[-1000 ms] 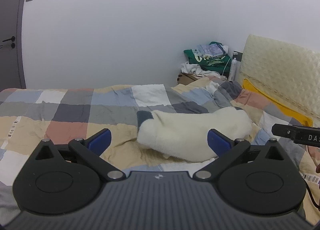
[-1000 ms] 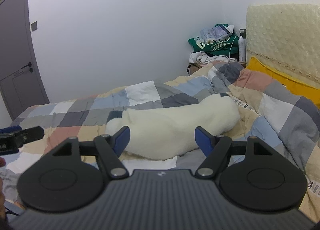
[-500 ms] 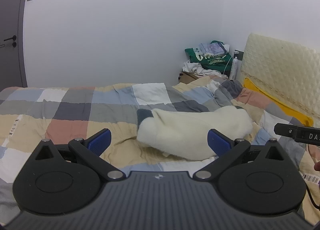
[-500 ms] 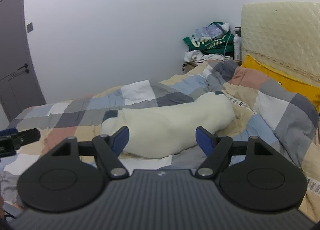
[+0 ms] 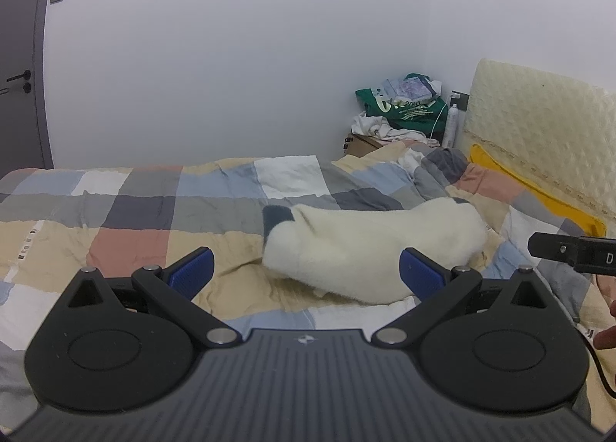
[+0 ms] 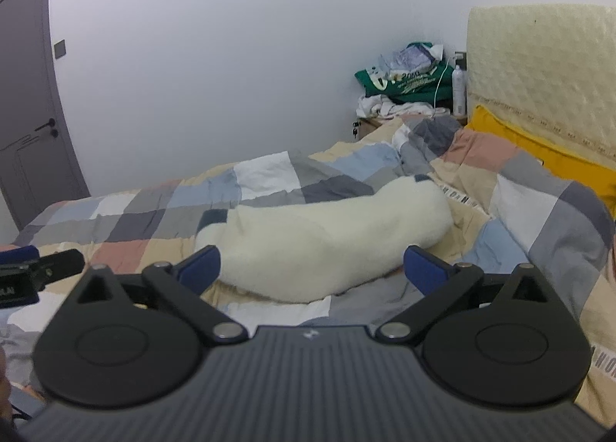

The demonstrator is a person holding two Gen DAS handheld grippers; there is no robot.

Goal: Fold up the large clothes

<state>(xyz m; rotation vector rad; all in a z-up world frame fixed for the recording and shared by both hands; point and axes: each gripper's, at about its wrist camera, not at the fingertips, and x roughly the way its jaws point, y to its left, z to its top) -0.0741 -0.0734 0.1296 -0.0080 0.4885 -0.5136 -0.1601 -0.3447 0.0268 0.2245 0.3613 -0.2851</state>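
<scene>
Both views nearer; fleece garment (image 5: 369,249) beyond jaws.

Even, soft indoor light in both views, slightly cool, source not in view. White wall (image 5: 238,57) shades to grey toward the corners, no glare. Shadows weak, only a faint one under the fluffy white garment (image 5: 369,249). Strong fisheye bend at the edges: the door (image 6: 27,95) curves in the right wrist view. Garment a bit soft, its pile shows no detail; checked quilt (image 5: 127,211) reasonably sharp. Mild noise and compression throughout
</scene>
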